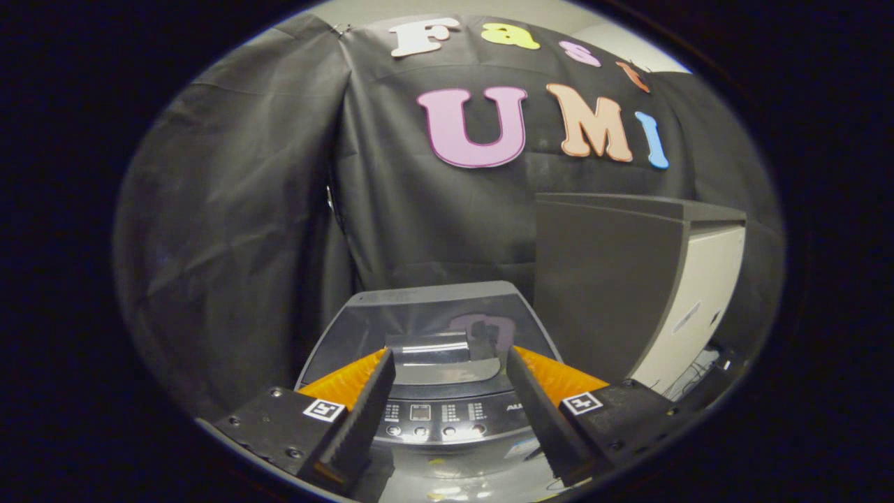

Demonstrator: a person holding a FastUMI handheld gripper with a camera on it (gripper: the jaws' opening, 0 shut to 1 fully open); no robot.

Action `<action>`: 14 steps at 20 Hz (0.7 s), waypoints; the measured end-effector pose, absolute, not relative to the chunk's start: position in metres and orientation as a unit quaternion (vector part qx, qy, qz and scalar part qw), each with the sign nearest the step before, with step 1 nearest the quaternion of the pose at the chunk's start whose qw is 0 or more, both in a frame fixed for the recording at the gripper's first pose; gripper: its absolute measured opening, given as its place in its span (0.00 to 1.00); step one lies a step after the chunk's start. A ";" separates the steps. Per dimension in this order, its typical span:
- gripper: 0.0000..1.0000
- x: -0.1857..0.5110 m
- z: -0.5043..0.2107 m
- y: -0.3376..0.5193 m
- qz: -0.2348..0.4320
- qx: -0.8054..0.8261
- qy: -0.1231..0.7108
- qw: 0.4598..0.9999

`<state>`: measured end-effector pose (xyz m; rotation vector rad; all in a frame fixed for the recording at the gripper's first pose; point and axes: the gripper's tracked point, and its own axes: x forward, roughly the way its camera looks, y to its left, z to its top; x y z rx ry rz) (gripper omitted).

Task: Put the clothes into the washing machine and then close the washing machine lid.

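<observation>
Gripper fingers spread, nothing between; washing machine lid down below; grey cabinet blocks right side.

The hand-held gripper hangs over the washing machine, fingers spread, gripping nothing; its lid lies shut beneath. A grey cabinet stands just beside.

Grey washing machine, glossy lid seemingly closed, button panel in front.
</observation>
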<state>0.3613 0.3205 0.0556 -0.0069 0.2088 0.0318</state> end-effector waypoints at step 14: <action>0.97 0.294 0.113 0.279 0.043 -0.042 0.017 0.998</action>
